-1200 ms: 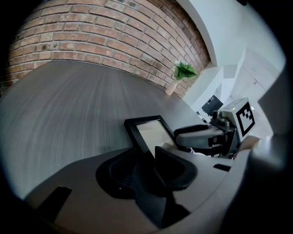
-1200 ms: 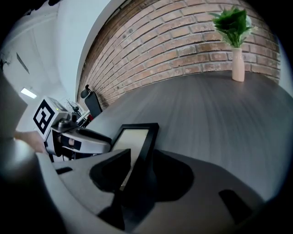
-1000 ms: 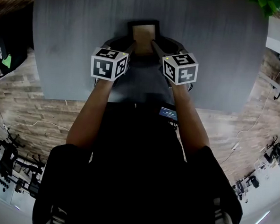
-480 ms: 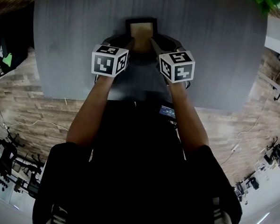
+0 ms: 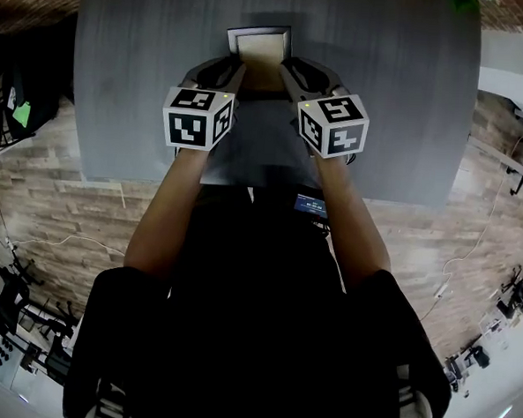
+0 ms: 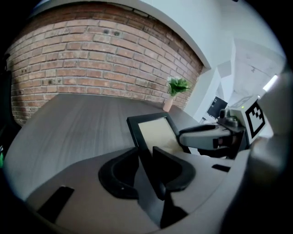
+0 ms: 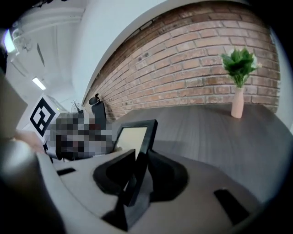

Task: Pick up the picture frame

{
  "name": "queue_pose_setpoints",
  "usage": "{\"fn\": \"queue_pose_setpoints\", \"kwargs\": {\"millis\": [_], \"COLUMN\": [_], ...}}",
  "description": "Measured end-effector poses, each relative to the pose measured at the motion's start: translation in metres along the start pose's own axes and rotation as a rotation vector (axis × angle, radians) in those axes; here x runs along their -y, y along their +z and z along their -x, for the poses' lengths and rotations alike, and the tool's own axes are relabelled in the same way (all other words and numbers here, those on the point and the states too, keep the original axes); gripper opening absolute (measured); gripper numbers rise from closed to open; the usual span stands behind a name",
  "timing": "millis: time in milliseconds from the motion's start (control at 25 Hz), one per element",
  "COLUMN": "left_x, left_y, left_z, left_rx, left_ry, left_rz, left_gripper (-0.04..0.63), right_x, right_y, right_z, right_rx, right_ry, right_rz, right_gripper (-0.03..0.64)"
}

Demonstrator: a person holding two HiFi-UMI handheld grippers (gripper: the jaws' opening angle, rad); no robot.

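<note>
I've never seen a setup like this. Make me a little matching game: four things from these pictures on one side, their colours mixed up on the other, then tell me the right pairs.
Things:
1. picture frame, its rim
2. table
3. wall
4. leaves in the vase

Colours:
a. green
b. red-brown brick
c. black
d. grey

Right pairs: 1-c, 2-d, 3-b, 4-a.
</note>
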State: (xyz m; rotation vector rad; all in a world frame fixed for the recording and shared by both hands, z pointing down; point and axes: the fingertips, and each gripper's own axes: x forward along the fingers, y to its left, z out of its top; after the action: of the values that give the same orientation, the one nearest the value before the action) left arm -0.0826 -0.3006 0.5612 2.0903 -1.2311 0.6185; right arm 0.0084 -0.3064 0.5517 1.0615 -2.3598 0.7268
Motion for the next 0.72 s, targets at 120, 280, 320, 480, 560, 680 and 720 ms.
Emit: {"fn": "queue_pose_setpoints", "kwargs": {"millis": [120, 280, 320, 480, 560, 680, 720], "left_x": [0.01, 0.023, 0.027, 0.045, 0.053, 0.059, 0.062], "left_y": [0.027, 0.066, 0.077, 0.118, 0.139, 0.159, 0.162], "left_z": [0.023, 0.058, 0.068, 0.107, 0.127, 0.158, 0.169], "left_rx": [0.092, 0.207, 0.233, 0.339, 0.398, 0.474, 0.496], "left_ry": [-0.002, -0.001, -0.002, -0.015, -0.021, -0.04, -0.05], "left_rz": [-0.02, -0.06, -0.072, -0.133, -0.168, -0.191, -0.196], "left_gripper": [0.093, 0.087, 0.084, 0.072, 0.074, 0.074, 0.072], "right_x": [-0.008, -0.023, -0.025, -0.037, -0.045, -0.064, -0.072], "right_y": [0.03, 0.072, 0.082, 0.121, 0.14, 0.163, 0.168], "right_z": [0.022, 0.053, 0.062, 0.095, 0.11, 0.132, 0.14], "right_rx": [0.084, 0.194, 0.217, 0.314, 0.366, 0.443, 0.466], "right_ry": [-0.002, -0.009, -0.013, -0.031, -0.04, -0.055, -0.065], "right_rz": [0.037, 0.085, 0.095, 0.132, 0.151, 0.173, 0.182], "right_gripper": [0.091, 0.085, 0.084, 0.078, 0.078, 0.075, 0.075]}}
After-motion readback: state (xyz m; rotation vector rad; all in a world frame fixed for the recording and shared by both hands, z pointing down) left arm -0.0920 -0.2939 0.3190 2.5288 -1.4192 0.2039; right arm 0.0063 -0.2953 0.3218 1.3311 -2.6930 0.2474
